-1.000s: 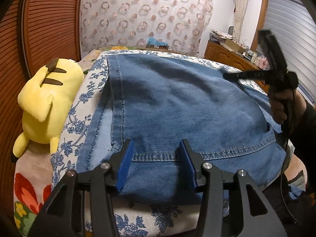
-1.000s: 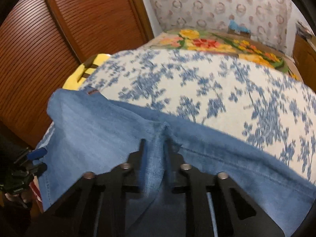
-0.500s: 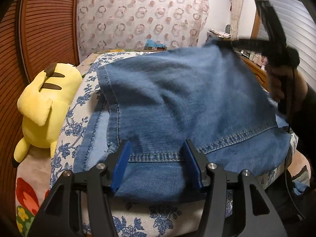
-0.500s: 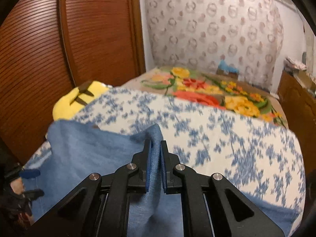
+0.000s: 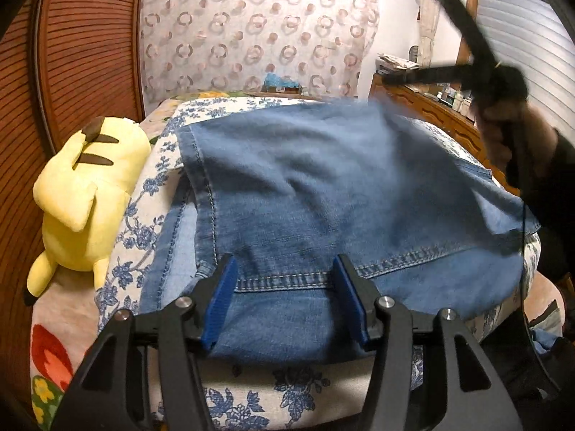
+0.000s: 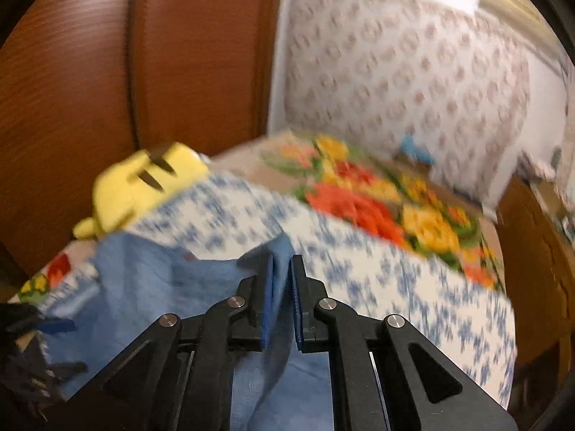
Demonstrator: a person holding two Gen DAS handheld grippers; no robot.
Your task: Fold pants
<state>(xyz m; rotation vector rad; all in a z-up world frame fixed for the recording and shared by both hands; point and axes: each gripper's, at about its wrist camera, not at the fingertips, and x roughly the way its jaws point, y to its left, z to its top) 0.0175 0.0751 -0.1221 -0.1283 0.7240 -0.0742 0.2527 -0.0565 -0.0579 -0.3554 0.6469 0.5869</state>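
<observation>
Blue denim pants (image 5: 323, 179) lie folded on a bed. My left gripper (image 5: 284, 280) is open at their near end, a blue pad on each side of a stitched hem, resting on flat cloth. A hand (image 5: 503, 133) holds my right gripper (image 5: 390, 79) raised over the far right corner. In the right wrist view, the right gripper (image 6: 282, 262) has its jaws opening. A thin fold of the pants (image 6: 151, 280) hangs loosely in the gap between them. The corner of the pants is blurred and sags just below those jaws.
A yellow plush toy (image 5: 90, 186) lies along the left side of the bed by brown slatted wardrobe doors (image 5: 72, 54). The blue-flowered bedcover (image 6: 377, 280) stretches beyond the pants. A wooden dresser (image 5: 431, 115) stands at the right.
My right gripper rose with the far corner of the pants in it, then its jaws parted slightly and the cloth began to drop. The left gripper stayed where it was.
</observation>
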